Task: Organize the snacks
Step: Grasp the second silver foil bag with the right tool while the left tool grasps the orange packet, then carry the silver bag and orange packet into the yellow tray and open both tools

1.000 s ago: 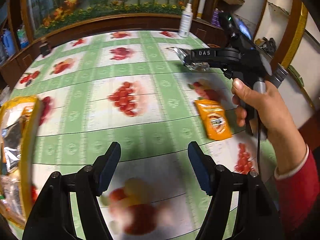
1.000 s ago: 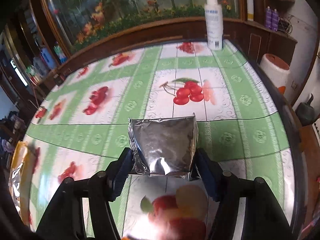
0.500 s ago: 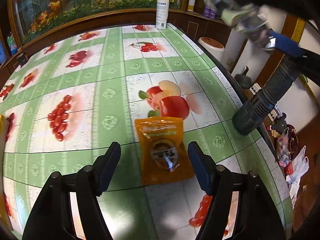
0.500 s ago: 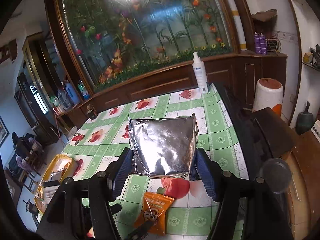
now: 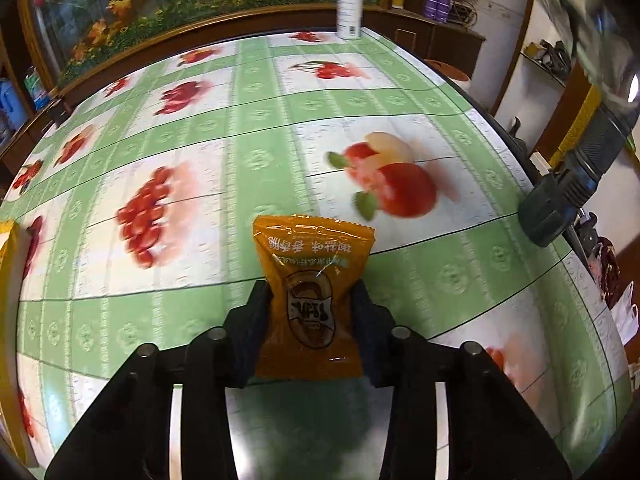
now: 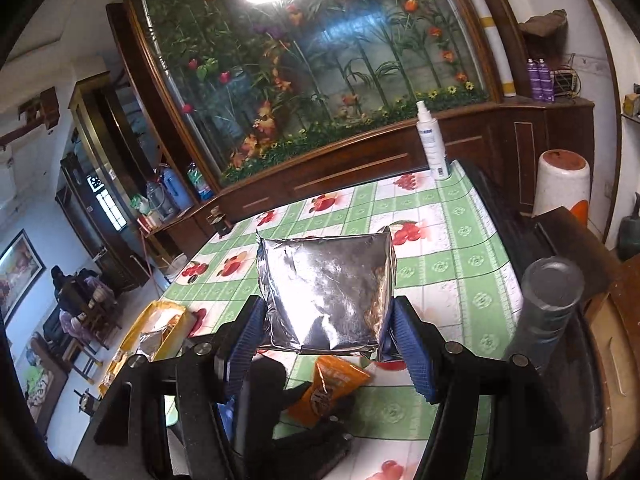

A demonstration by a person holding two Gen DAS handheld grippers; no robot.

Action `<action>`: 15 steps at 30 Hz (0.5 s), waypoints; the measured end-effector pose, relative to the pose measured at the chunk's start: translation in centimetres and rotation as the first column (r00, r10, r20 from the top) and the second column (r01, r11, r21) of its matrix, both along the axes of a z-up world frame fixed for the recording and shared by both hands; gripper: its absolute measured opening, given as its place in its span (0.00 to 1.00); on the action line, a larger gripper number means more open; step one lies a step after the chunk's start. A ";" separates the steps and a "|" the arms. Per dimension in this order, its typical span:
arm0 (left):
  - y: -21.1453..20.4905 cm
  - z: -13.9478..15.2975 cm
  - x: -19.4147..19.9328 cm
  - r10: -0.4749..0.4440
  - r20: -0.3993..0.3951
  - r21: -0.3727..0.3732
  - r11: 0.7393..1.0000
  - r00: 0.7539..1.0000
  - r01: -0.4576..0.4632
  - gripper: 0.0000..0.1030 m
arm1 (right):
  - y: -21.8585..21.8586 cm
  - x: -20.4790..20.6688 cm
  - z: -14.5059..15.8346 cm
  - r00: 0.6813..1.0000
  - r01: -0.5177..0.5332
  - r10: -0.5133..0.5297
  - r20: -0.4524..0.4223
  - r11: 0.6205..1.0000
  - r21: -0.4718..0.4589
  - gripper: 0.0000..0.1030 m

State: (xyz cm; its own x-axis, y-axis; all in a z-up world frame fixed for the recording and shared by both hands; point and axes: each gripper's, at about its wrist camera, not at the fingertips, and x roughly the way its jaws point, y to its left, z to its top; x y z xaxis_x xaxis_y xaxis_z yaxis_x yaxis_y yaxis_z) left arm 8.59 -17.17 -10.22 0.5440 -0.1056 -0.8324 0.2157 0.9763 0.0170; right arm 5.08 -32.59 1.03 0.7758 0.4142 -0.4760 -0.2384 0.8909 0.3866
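Note:
An orange snack packet [image 5: 312,248] lies on the green fruit-print tablecloth [image 5: 224,128]. My left gripper [image 5: 311,296] points down at it, jaws closing, and the black pads press its two sides. From the right wrist view the same orange packet [image 6: 332,384] sits below, with the left gripper around it. My right gripper [image 6: 328,312] is shut on a crinkled silver foil bag [image 6: 328,296] and holds it high above the table. The right gripper's handle [image 5: 568,188] and the silver bag [image 5: 592,20] show at the upper right of the left wrist view.
A yellow tray [image 6: 156,332] holding several snack packets sits at the table's left end; its rim [image 5: 8,280] shows in the left wrist view. A white spray bottle [image 6: 432,144] stands at the far corner. The table's dark right edge [image 5: 500,120] runs close by.
The left gripper swung right and down onto the orange packet, and its jaws came in against it. The right gripper rose off the table with the silver bag.

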 end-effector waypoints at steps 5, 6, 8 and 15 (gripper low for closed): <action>5.7 0.7 -1.5 0.080 0.036 -0.014 0.997 0.996 -0.080 0.31 | 2.6 -0.1 -1.3 0.998 -0.053 0.053 -0.027 0.999 0.012 0.64; 6.8 0.8 -1.5 0.099 0.043 -0.020 0.995 0.994 -0.098 0.31 | 3.3 0.0 -1.6 0.997 -0.064 0.064 -0.033 0.998 0.013 0.64; 8.7 1.2 -2.1 0.133 0.062 -0.023 0.991 0.989 -0.132 0.31 | 4.5 0.1 -2.2 0.995 -0.086 0.087 -0.046 0.996 0.023 0.64; 15.4 2.6 -4.2 0.258 0.127 -0.031 0.966 0.958 -0.257 0.31 | 9.6 0.4 -4.5 0.980 -0.167 0.171 -0.097 0.985 0.047 0.64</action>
State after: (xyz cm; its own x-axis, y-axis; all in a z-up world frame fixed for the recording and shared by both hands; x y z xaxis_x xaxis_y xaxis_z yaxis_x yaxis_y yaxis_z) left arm 4.41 -1.77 -7.61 0.6565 0.0410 -0.7532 -0.0461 0.9988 0.0141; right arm 5.44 -23.01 -3.44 0.6421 0.5550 -0.5289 -0.3430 0.8250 0.4492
